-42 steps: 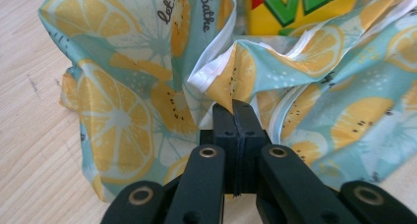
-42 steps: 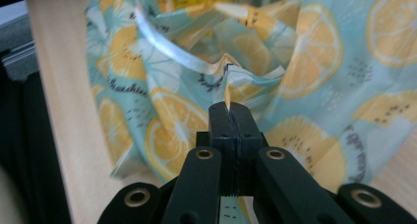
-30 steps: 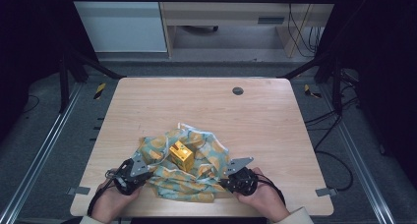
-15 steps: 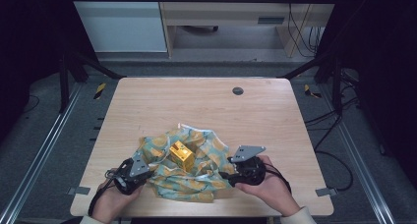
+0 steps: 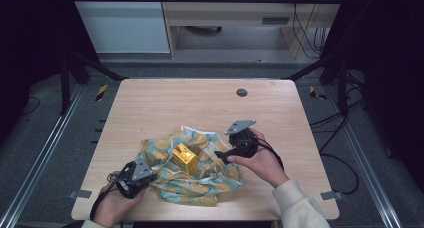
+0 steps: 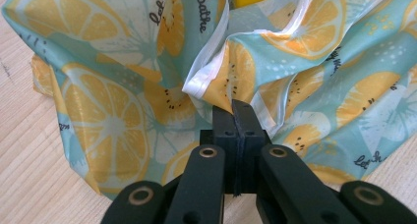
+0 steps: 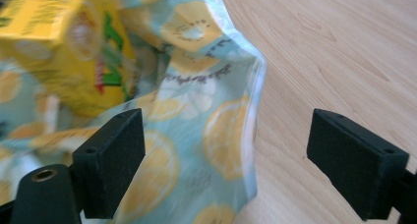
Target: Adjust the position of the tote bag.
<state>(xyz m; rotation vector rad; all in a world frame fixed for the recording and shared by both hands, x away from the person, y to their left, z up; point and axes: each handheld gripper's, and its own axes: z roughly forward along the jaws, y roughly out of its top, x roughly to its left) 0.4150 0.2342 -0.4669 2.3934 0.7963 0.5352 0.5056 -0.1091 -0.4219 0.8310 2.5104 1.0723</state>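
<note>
A teal cloth (image 5: 200,175) printed with lemon slices lies crumpled on the near half of the wooden table (image 5: 165,105). On its middle stands a yellow box (image 5: 184,158). At the cloth's near left edge my left gripper (image 5: 146,172) is shut on a fold of the cloth (image 6: 231,94), close to its white hem. My right gripper (image 5: 218,155) hangs open over the cloth's right edge (image 7: 246,135), its jaws wide apart with nothing between them. The yellow box (image 7: 64,47) is just to the left of that gripper.
A round dark grommet (image 5: 242,92) sits in the table near its far edge. Bare wood (image 7: 344,52) lies to the right of the cloth. Cables and black frame legs are on the floor around the table.
My right gripper has let go of the cloth's near right corner, opened and moved up and away from me along the cloth's right side. The left gripper has stayed put.
</note>
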